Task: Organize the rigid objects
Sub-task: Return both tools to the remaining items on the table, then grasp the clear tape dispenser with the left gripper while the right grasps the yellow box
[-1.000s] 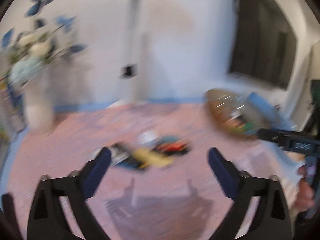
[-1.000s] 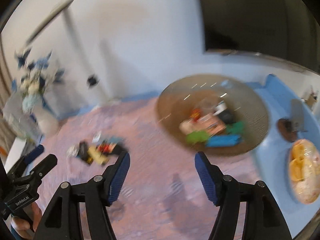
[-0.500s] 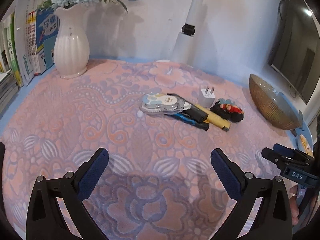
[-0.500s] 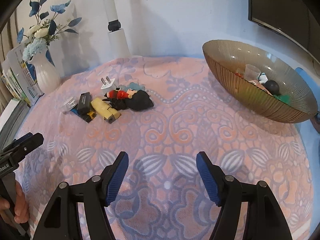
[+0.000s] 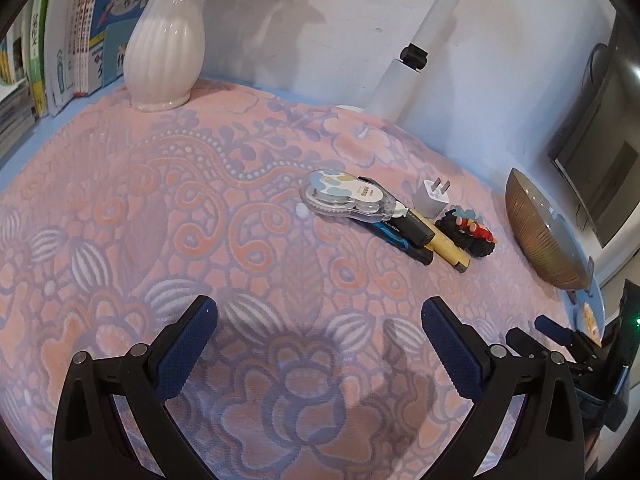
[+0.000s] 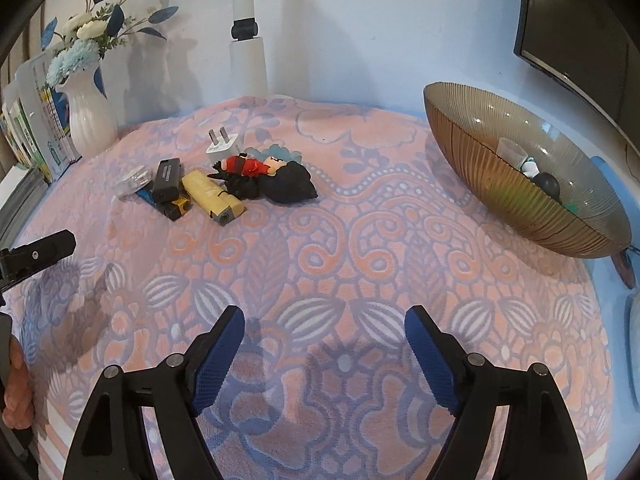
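left wrist view: the left gripper (image 5: 316, 344) hangs over the patterned pink cloth (image 5: 168, 208) on the counter, its jaws spread wide with only cloth between them. ahead lies a small cluster: a clear correction-tape dispenser (image 5: 346, 197) resting on a black stick (image 5: 404, 220) and a blue-lettered one, a yellow stick (image 5: 450, 252) beside them, a white plug adapter (image 5: 433, 199) and a dark-haired figurine in red (image 5: 468, 234) just behind. a ribbed brown bowl (image 5: 540, 236) stands well apart to the right. a white vase (image 5: 164, 40) and upright books (image 5: 68, 40) sit at the far left edge. the other gripper shows at the lower right.

right wrist view: the right gripper (image 6: 324, 340) is also released, its jaws have just been opening, and nothing is between them but cloth. the cluster lies ahead and to the left: figurine (image 6: 276, 178), adapter (image 6: 220, 146), yellow stick (image 6: 212, 196), black stick (image 6: 168, 178). the bowl (image 6: 504, 192) at right holds several small items, too hidden to name. a fingertip shows at the left edge.
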A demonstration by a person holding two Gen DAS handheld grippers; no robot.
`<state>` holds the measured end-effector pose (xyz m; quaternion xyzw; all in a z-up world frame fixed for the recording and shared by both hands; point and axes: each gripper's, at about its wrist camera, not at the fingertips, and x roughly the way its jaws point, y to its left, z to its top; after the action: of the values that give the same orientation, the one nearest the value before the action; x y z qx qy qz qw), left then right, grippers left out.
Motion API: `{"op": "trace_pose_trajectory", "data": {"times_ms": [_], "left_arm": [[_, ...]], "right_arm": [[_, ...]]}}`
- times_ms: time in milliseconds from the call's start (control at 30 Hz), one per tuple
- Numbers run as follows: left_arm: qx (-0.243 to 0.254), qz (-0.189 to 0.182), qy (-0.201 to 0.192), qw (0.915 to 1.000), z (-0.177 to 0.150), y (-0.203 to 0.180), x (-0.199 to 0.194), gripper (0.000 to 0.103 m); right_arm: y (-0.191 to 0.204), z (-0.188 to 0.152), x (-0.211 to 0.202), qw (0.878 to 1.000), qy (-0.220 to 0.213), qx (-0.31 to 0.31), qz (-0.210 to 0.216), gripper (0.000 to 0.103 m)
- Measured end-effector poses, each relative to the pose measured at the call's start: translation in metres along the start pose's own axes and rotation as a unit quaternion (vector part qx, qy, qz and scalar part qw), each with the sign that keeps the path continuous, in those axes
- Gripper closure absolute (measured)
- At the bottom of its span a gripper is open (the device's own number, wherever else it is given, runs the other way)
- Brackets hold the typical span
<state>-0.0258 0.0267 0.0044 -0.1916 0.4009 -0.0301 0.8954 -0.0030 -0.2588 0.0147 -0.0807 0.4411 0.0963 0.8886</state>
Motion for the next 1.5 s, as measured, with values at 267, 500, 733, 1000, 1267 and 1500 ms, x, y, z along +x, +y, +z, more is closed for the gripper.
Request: {"op": "trace_pose_trajectory", "data": {"times_ms": [267,500,733,1000,1267,1500], "left_arm": [[0.016,0.048,-0.004,0.9987,0.0,-0.006,0.001,0.001],[0.103,0.093,0.027,0.9899,-0.004,-0.027,0.003,0.001],[0.135,0.106,0.036,0.9846,0.031,-0.021,-0.021,0.001],[0.284,0.085,-0.008,0.9551,0.076,-0.039,-0.011,0.001],[0.314,-0.032,0.052,0.9475,0.098,-0.033,0.051,0.001],[0.312,-0.076,0.09,0.9428,0.11,-0.034,0.093,0.002]], "right_arm": [[-0.002,0.0,0.004,1.0,0.01,0.002,0.006,0.022],[-0.006,0.001,0.012,0.998,0.052,0.005,0.04,0.019],[0.011,0.011,0.006,0.993,0.103,-0.033,0.052,0.037],[0.045,0.058,0.046,0.991,0.072,-0.073,0.08,0.053],[0.059,0.078,0.069,0.99,0.032,-0.098,0.1,0.053],[0.065,0.079,0.074,0.986,0.026,-0.118,0.115,0.067]]}}
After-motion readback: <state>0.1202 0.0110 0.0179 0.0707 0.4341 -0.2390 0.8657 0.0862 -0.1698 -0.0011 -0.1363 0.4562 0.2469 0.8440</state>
